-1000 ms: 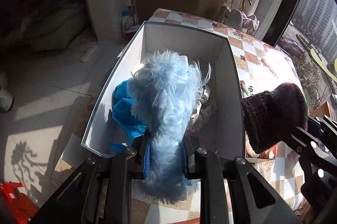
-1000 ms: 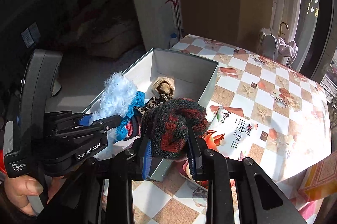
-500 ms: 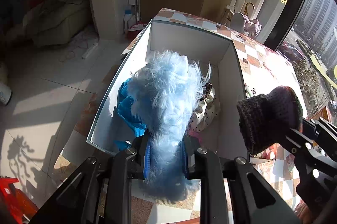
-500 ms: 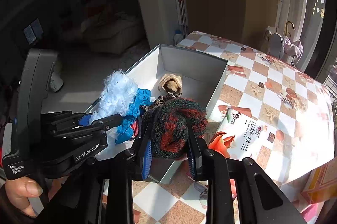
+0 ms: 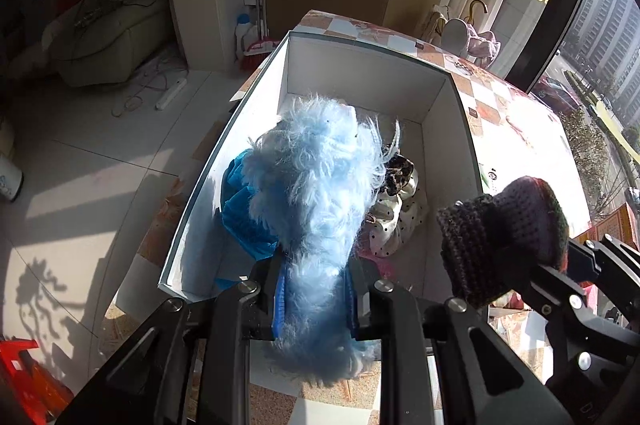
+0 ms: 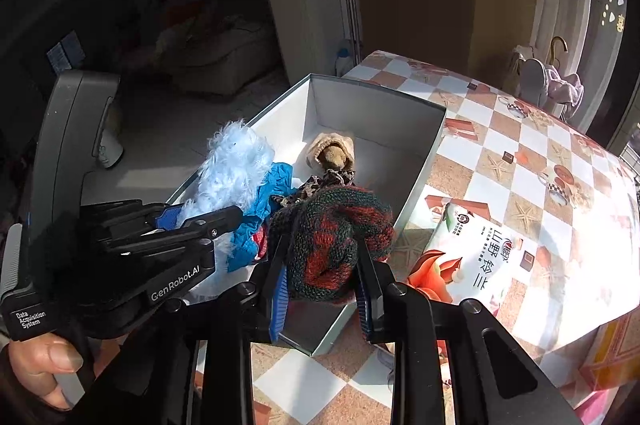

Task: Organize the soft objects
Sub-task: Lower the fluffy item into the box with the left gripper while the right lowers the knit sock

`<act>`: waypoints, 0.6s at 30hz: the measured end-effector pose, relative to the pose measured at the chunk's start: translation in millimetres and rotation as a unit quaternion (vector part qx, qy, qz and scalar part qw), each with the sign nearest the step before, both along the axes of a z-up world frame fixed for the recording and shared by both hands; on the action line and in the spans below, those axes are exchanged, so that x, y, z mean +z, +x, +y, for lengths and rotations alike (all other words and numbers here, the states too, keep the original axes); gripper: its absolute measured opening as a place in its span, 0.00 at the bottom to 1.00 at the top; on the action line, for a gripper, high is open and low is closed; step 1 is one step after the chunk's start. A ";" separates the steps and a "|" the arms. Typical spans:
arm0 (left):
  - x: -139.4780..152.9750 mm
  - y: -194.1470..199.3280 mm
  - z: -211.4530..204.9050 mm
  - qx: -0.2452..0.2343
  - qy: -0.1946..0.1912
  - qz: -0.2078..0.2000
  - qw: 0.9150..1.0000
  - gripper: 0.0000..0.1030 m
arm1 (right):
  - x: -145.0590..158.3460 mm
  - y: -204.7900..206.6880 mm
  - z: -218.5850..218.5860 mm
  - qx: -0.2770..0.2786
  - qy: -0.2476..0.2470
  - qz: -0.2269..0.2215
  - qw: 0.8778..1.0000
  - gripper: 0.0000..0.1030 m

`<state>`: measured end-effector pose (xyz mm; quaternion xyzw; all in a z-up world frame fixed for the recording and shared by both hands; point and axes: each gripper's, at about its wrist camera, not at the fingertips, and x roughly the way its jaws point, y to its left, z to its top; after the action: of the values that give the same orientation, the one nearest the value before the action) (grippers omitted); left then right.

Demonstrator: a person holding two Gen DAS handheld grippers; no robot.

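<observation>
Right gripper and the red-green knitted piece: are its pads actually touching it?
Touching. In the right wrist view the right gripper has both pads pressed into the knitted piece, which bulges above them over the white box.

The left gripper [image 6: 200,221] carried "GenRobot.AI" in white on its black body, and a small label near its handle read "Data Acquisition System". A white packet [image 6: 480,265] on the desk [image 6: 520,145] showed large Chinese characters, among them 山野.

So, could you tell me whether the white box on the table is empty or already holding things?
Partly filled. The white box holds a blue cloth, a polka-dot fabric and a tan knit piece; bare floor remains.
</observation>
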<state>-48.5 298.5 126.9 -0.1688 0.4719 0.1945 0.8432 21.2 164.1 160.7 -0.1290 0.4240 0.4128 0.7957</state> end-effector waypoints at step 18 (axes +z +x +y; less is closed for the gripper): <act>6.8 17.7 24.0 -0.002 -0.007 -0.011 1.000 0.24 | -4.1 26.6 17.3 -0.015 -0.006 -0.001 1.000 0.29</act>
<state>-30.8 322.6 133.7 -0.1756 0.4647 0.1878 0.8473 47.9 181.4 156.6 -0.1278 0.4278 0.3986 0.8011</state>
